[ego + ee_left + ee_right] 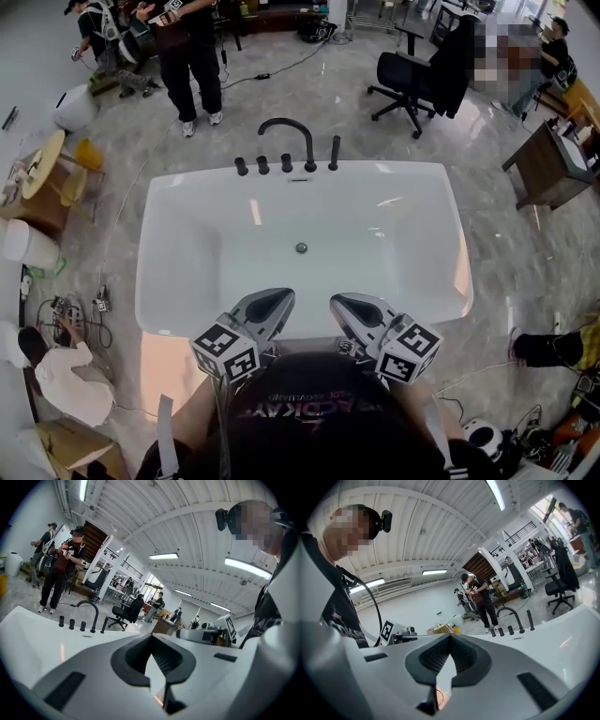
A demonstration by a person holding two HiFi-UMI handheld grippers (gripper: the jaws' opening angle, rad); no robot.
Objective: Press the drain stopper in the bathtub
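The white bathtub (pixel 169 253) fills the middle of the head view, with a small round metal drain stopper (pixel 301 247) in its floor near the far end. A black arched faucet (pixel 286 141) and black knobs stand on the far rim. My left gripper (pixel 269 305) and right gripper (pixel 356 309) hover side by side over the near rim, close to my chest and well short of the stopper. Both are shut with nothing held. The left gripper view shows its jaws (pixel 151 637) together, pointing over the tub (pixel 33 634). The right gripper (pixel 450 637) looks the same.
A person (pixel 192 56) stands on the marble floor beyond the faucet. A black office chair (pixel 412 80) is at the far right, a wooden desk (pixel 553 164) at the right. Another person (pixel 56 366) crouches near cables at the left. A white bin (pixel 73 105) is far left.
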